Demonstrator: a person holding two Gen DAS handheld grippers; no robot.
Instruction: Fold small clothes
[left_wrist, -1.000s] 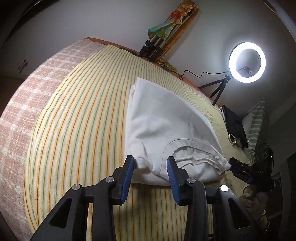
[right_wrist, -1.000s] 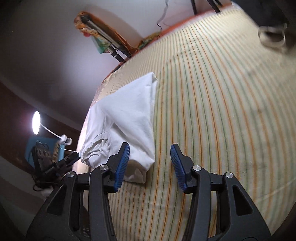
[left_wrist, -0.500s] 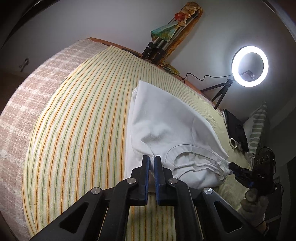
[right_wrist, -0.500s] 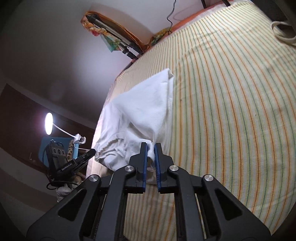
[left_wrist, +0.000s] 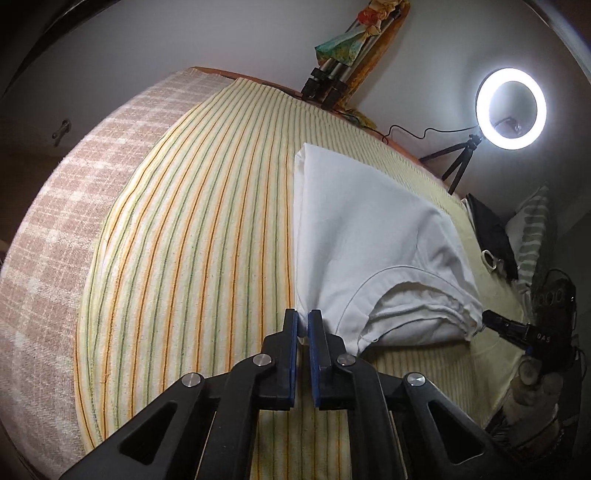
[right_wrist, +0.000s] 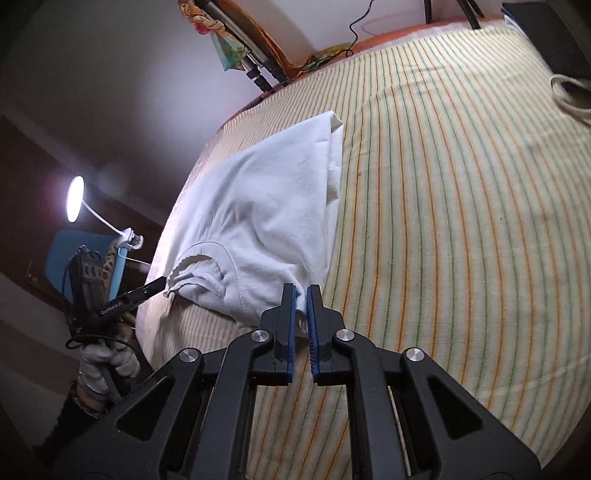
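White T-shirt (left_wrist: 365, 236) lies on a bed, on a yellow sheet with orange and green stripes (left_wrist: 192, 258); garment looks already folded lengthwise into a long narrow panel, sleeves not visible, neckline (left_wrist: 399, 280) at the near end, hem end at the far end towards the wall

Left gripper (left_wrist: 303, 328): jaws closed almost fully, blue pads pinching the near corner of the shirt on the striped-sheet side; fabric runs taut up from the pads

Right gripper (right_wrist: 301, 306): likewise closed on cloth, a small fold of the shirt's near edge caught between the pads; in the left wrist view the right gripper sits at the other near corner, by the collar, with a gloved hand (left_wrist: 532, 380) below it

Near end of the shirt appears raised off the sheet at both corners, far end resting flat

Progress, as a judgement: side folds done; both near corners secured; the crosswise fold, collar end over to hem end, looks to be the step in hand and not yet made; smoothing and any further halving left after that

Writing: the gripper seen in the right wrist view bears pale lettering along its body (right_wrist: 110, 307), reads roughly "GenRobot.AI"; the one seen in the left wrist view shows small characters (left_wrist: 543, 336), perhaps "DAS", not certain

Surroundings: ring light on tripod (left_wrist: 511, 108) by the wall; dark bag (left_wrist: 489, 232) and striped pillow (left_wrist: 532, 229) at the bed's far side; checked pink blanket (left_wrist: 62, 236) beyond the striped sheet
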